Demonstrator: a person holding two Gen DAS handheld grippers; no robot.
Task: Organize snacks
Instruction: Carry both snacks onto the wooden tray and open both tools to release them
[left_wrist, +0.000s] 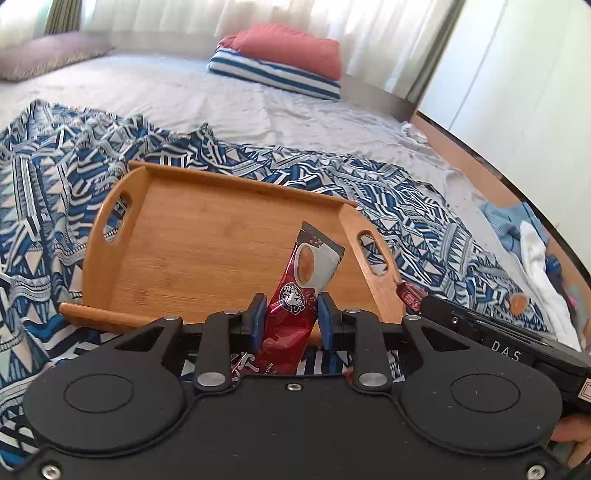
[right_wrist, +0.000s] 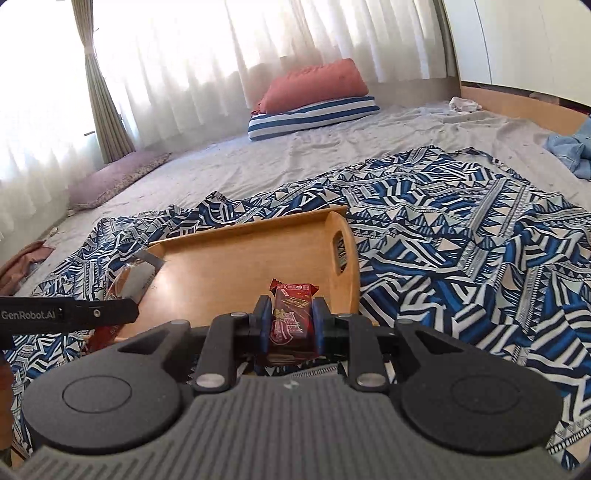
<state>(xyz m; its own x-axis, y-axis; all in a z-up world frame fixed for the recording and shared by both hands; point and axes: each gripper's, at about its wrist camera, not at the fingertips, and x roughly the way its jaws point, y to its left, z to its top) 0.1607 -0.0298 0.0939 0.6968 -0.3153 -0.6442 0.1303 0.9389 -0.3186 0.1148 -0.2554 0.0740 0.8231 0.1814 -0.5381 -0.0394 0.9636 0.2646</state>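
We see a wooden tray (left_wrist: 192, 236) with cut-out handles lying on a blue-and-white patterned cloth (left_wrist: 48, 192) spread over a bed, and we take the tray as our landmark.

From the left wrist camera, the left gripper (left_wrist: 291, 317) is at the tray's near edge, its blue pads clamped on a red coffee sachet (left_wrist: 295, 291). The sachet stands upright between the jaws, its top end reaching over the tray floor near the right handle. To the right of the tray, just beyond its right handle, the black nose of the right gripper (left_wrist: 424, 302) comes into this view with the end of a red wrapper showing at its tip.

From the right wrist camera, the right gripper (right_wrist: 289, 321) is also at the tray's near edge, beside the right handle. Its jaws are closed on a small red snack bar (right_wrist: 291, 314), held upright between the pads. At the tray's left corner we see the left gripper's black finger and the sachet's silvery end.

Far behind the tray, a red pillow (left_wrist: 291, 48) rests on a striped pillow (left_wrist: 273, 74).
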